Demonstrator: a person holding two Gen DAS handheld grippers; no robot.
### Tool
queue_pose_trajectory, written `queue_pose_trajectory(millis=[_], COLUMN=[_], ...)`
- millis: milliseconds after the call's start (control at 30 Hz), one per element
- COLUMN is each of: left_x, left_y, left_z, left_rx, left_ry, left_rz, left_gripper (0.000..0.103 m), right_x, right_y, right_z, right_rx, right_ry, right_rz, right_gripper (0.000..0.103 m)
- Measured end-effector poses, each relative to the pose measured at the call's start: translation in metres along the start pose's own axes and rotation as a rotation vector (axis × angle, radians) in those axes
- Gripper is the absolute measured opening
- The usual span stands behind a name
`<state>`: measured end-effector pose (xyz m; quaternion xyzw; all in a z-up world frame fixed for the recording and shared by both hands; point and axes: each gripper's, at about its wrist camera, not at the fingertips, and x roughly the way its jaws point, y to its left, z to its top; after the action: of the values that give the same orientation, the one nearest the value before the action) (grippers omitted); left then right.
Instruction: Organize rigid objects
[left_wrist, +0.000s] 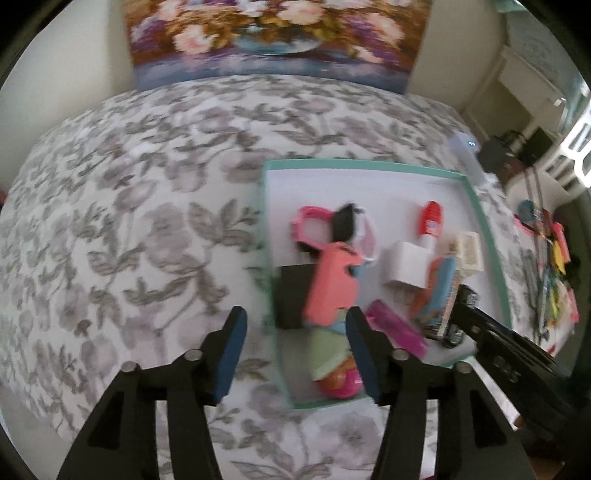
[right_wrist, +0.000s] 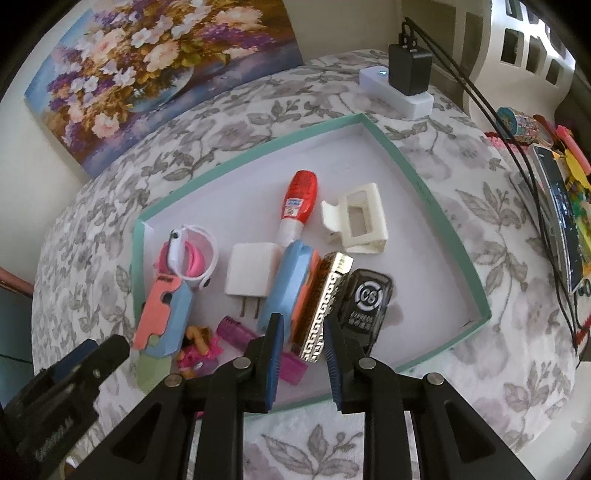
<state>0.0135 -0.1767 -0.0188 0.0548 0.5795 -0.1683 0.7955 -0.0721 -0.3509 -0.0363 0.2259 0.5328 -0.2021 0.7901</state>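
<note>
A teal-rimmed white tray lies on the floral cloth and holds several small rigid items: a red-capped tube, a cream hair claw, a white charger plug, a gold harmonica, a black key fob, a coral-and-blue toy and a purple comb. My right gripper is open, its fingers either side of the harmonica's near end. My left gripper is open and empty over the tray's near left rim, close to the coral toy.
A flower painting leans on the wall behind. A white power strip with a black adapter sits at the back right, with cables running along the right side. Colourful items lie at the right edge.
</note>
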Motion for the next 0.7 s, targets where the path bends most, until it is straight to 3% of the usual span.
queue_pose_trajectory(millis=[100, 167, 333, 433, 500, 567, 700], left_x=[0.001, 0.002, -0.001, -0.001, -0.002, -0.003, -0.006], left_y=[0.013, 0.021, 0.035, 0.040, 0.045, 0.052, 0.067], left_z=[-0.004, -0.007, -0.016, -0.021, -0.025, -0.030, -0.035], left_rx=[-0.024, -0.038, -0.047, -0.039, -0.033, -0.037, -0.065], left_ry=[0.002, 0.002, -0.007, -0.010, -0.012, -0.014, -0.024], left_rz=[0.039, 0.059, 0.105, 0.130, 0.149, 0.164, 0.183], left_gripper=[0.065, 0.075, 0.075, 0.075, 0.078, 0.090, 0.090], right_x=[-0.002, -0.002, -0.001, -0.002, -0.003, -0.004, -0.005], right_y=[0.005, 0.010, 0.031, 0.041, 0.047, 0.051, 0.055], right_z=[-0.006, -0.012, -0.026, -0.033, -0.038, -0.041, -0.045], right_rx=[-0.009, -0.019, -0.089, -0.124, -0.140, -0.150, -0.158], right_ry=[-0.005, -0.002, 0.008, 0.003, -0.003, -0.008, -0.010], right_rz=[0.007, 0.014, -0.002, -0.012, -0.021, -0.028, -0.043], right_gripper=[0.025, 0.025, 0.028, 0.040, 0.053, 0.053, 0.059])
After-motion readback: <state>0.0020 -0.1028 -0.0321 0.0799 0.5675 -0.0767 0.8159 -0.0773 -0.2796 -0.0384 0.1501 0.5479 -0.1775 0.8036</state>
